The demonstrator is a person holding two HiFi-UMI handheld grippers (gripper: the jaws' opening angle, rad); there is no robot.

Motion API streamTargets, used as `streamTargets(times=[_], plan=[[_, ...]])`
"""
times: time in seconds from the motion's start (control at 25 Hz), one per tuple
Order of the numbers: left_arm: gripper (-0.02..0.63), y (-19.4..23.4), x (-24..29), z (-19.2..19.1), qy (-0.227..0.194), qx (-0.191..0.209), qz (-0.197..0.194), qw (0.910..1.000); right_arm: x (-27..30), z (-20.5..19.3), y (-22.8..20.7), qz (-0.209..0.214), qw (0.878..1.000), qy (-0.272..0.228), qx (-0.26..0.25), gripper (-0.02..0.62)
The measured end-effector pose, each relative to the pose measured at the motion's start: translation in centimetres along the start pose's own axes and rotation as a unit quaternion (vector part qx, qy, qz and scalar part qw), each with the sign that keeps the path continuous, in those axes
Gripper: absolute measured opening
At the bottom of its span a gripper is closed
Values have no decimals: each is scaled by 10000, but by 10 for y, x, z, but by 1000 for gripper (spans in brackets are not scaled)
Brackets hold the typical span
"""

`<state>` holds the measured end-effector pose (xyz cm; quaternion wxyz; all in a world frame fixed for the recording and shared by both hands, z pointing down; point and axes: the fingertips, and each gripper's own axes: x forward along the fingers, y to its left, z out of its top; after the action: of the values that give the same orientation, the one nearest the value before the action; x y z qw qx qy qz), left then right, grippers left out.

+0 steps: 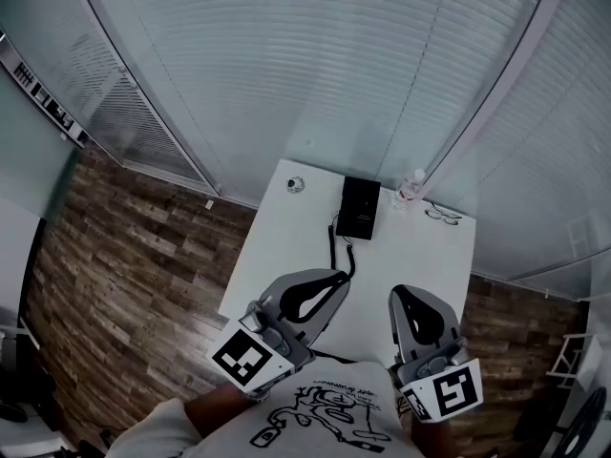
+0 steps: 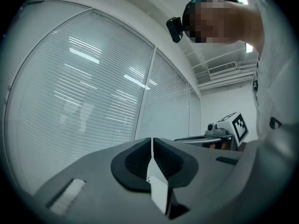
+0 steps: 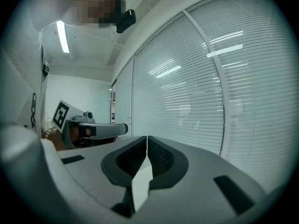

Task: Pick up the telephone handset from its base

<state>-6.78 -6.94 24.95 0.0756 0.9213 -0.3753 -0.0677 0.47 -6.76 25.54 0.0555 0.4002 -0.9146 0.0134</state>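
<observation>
A black telephone (image 1: 359,207) lies at the far middle of the white table (image 1: 283,265), its handset resting on the base. Its dark cord (image 1: 334,246) curls toward me along the tabletop. My left gripper (image 1: 338,277) hovers over the table's near edge, well short of the phone, shut with nothing between its jaws. My right gripper (image 1: 405,296) hangs beside it, also shut and empty. In the left gripper view the gripper (image 2: 152,149) shows only window blinds ahead of its closed jaws; the right gripper view (image 3: 146,146) shows the same. The phone appears in neither gripper view.
A clear bottle (image 1: 410,191) and a pair of glasses (image 1: 441,216) lie right of the phone. A small round object (image 1: 295,185) sits at the far left corner. Glass walls with blinds (image 1: 315,65) stand behind the table. Wood floor (image 1: 134,256) lies to the left.
</observation>
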Motion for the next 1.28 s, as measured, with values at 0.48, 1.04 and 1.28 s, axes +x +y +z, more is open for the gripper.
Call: streamTargets(times=[0.48,1.04,1.28], plan=[[15,-23,30,-7,69,-31,158,9998,-24,-2,-37,79,10000,1,25,8],[15,-15,45,-58,617,-451,296,9966,-19,-49,-51,264,9982,422,338,8],[15,4,48,-79,730,-527,416,9951,-7,-69,-56,278,9971,542,455,8]])
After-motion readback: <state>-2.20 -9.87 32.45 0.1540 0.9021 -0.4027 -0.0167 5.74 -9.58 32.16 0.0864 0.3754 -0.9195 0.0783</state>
